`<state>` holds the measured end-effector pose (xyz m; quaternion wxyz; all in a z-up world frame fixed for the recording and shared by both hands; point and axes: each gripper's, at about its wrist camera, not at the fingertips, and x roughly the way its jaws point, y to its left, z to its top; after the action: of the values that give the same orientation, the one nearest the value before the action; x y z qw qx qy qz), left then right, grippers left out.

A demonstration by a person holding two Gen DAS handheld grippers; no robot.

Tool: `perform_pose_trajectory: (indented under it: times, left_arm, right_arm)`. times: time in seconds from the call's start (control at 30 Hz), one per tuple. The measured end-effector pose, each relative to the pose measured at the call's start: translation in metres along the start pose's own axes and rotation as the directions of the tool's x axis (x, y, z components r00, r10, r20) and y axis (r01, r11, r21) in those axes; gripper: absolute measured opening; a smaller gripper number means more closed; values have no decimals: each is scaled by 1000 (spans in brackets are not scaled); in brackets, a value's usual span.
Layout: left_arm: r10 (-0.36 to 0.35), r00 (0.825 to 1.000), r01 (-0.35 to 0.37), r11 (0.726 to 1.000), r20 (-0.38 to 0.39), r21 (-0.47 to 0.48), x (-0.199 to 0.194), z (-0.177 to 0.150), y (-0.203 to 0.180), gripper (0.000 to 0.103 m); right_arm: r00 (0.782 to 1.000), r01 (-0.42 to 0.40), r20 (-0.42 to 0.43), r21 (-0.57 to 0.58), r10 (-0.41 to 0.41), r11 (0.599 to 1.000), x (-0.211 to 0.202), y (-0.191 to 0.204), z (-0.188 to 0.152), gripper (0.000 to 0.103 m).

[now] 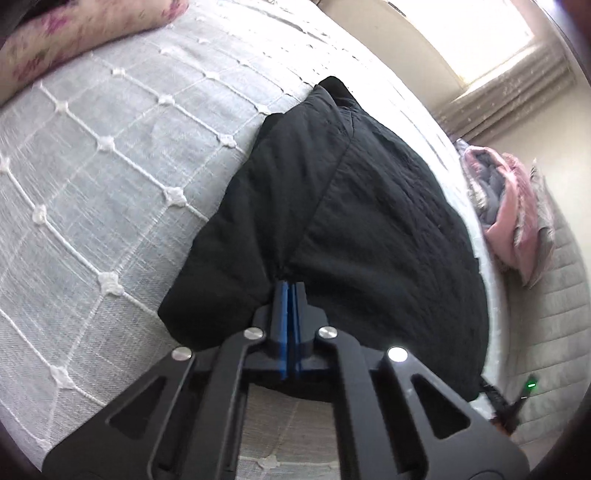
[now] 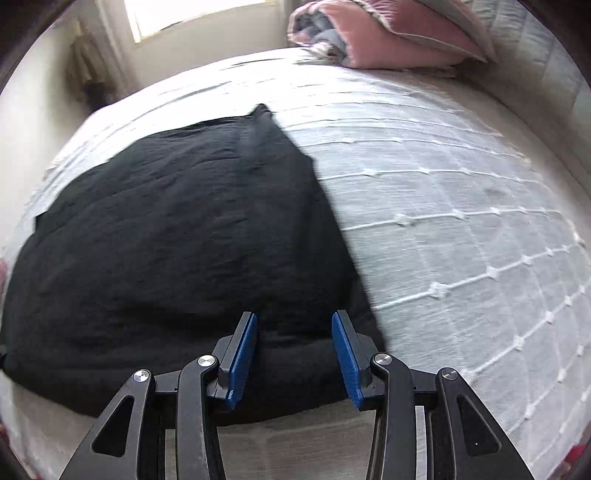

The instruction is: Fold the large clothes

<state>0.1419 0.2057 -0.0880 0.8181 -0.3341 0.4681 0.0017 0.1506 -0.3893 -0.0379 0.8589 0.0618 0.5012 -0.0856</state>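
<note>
A large black garment (image 1: 369, 221) lies on a grey bedspread (image 1: 110, 166) with a white diamond stitch pattern. My left gripper (image 1: 290, 286) is shut on a fold of the black garment at its near edge. In the right wrist view the same black garment (image 2: 177, 229) lies spread on the bedspread (image 2: 461, 229). My right gripper (image 2: 293, 319) is open, its blue pads (image 2: 243, 354) held just over the garment's near edge, holding nothing.
A floral pillow (image 1: 74, 33) lies at the far left of the bed. A pink and grey folded blanket (image 1: 506, 214) (image 2: 388, 33) sits at the bed's far side. A bright window (image 2: 192, 14) and a wall lie beyond the bed.
</note>
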Motion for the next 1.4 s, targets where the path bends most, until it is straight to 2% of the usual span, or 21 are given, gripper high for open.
perform_pose_trajectory:
  times: [0.07, 0.2, 0.23, 0.3, 0.33, 0.37, 0.4, 0.43, 0.53, 0.63, 0.67, 0.73, 0.8, 0.83, 0.93, 1.03, 1.13, 1.2, 1.27, 1.4]
  left_arm:
    - [-13, 1000, 13, 1000, -2, 12, -2, 1, 0, 6]
    - [-11, 1000, 11, 1000, 24, 14, -12, -3, -5, 6]
    - [-7, 999, 6, 1000, 45, 18, -18, -3, -7, 9]
    - [46, 991, -54, 997, 123, 60, -35, -5, -14, 33]
    - [80, 982, -94, 992, 171, 79, -42, -6, -16, 48]
    - [108, 971, -130, 987, 213, 93, -48, -7, -18, 53]
    - [120, 966, -147, 983, 231, 105, -51, -8, -19, 52]
    - [123, 967, -152, 982, 222, 114, -50, -7, -18, 53]
    - [142, 978, -156, 984, 153, 82, -35, -4, -8, 52]
    - [222, 966, -234, 969, 131, 83, -22, -4, -5, 53]
    - [243, 962, -254, 963, 126, 85, -19, -4, -4, 55]
    - [233, 967, -240, 969, 105, 55, -16, -3, 1, 56]
    - [221, 970, -225, 974, 99, 30, -18, -2, 4, 56]
    - [229, 968, -232, 972, 108, 23, -20, -3, 4, 56]
    - [285, 934, -301, 953, 215, 41, -39, -7, -10, 55]
    - [255, 920, -302, 945, 298, 123, -51, -11, -31, 55]
    - [245, 909, -318, 930, 336, 182, -49, -18, -48, 55]
    - [214, 920, -300, 924, 327, 237, -41, -23, -62, 55]
    - [156, 943, -244, 924, 294, 293, -34, -31, -76, 55]
    - [25, 982, -95, 920, 186, 380, -7, -36, -112, 55]
  right_arm:
    - [1000, -8, 10, -1, 8, 1000, -1, 0, 0, 42]
    - [998, 39, 40, -16, -38, 999, -12, 10, 2, 44]
    - [998, 35, 57, -9, -35, 999, -17, 9, -2, 44]
    - [996, 12, 86, -16, -11, 1000, -25, 11, -2, 44]
    - [995, 1, 97, -22, 1, 1000, -28, 13, -1, 44]
    - [994, -12, 108, -31, 15, 999, -32, 17, -2, 44]
    - [993, -29, 115, -46, 34, 999, -35, 22, -3, 44]
    - [991, -51, 117, -64, 59, 997, -37, 29, -3, 44]
    - [985, -125, 106, -118, 138, 985, -42, 47, -6, 44]
    - [980, -178, 61, -157, 190, 971, -41, 66, -14, 44]
    - [981, -187, 26, -169, 194, 968, -35, 72, -16, 44]
    - [989, -147, -21, -201, 146, 969, -18, 77, -16, 44]
    - [992, -129, -25, -222, 126, 967, -13, 82, -16, 45]
    - [993, -121, -16, -224, 120, 967, -16, 83, -15, 45]
    - [992, -121, 19, -215, 128, 969, -26, 83, -15, 45]
    - [984, -147, 60, -230, 165, 962, -40, 88, -17, 45]
    - [973, -189, 79, -264, 217, 946, -41, 98, -16, 45]
    - [960, -239, 74, -292, 271, 926, -47, 115, -23, 45]
    - [947, -277, 63, -340, 316, 899, -51, 138, -30, 45]
    - [929, -290, 73, -464, 363, 837, -55, 191, -41, 45]
